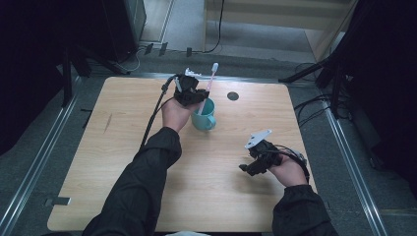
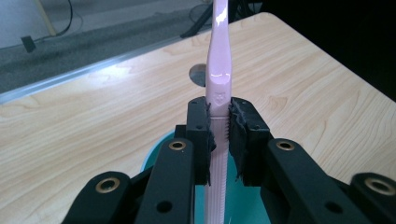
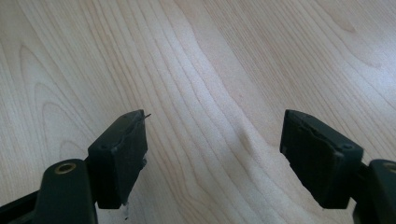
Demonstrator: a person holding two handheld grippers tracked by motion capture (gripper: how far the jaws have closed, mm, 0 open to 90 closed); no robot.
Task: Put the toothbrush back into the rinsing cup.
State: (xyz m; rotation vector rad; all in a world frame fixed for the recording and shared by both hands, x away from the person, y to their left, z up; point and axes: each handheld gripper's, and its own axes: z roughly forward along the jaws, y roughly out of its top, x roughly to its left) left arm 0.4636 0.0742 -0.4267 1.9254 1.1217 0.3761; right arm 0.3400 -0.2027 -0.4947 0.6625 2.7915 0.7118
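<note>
One wooden desk [image 1: 123, 172] spans the frame. Near its upper centre stands a teal mug [image 1: 204, 117], rigid and probably light. The left claw [image 1: 193, 91] is clamped on a pink toothbrush [image 2: 218, 84], slim, stiff, glossy, best pinched at its ribbed handle. The right claw [image 1: 252, 167], lower right, gapes apart.

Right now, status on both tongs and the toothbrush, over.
Left tongs shut on toothbrush, its lower end in the cup. Right tongs open, nothing between them, over bare table. Nothing in the way.
</note>
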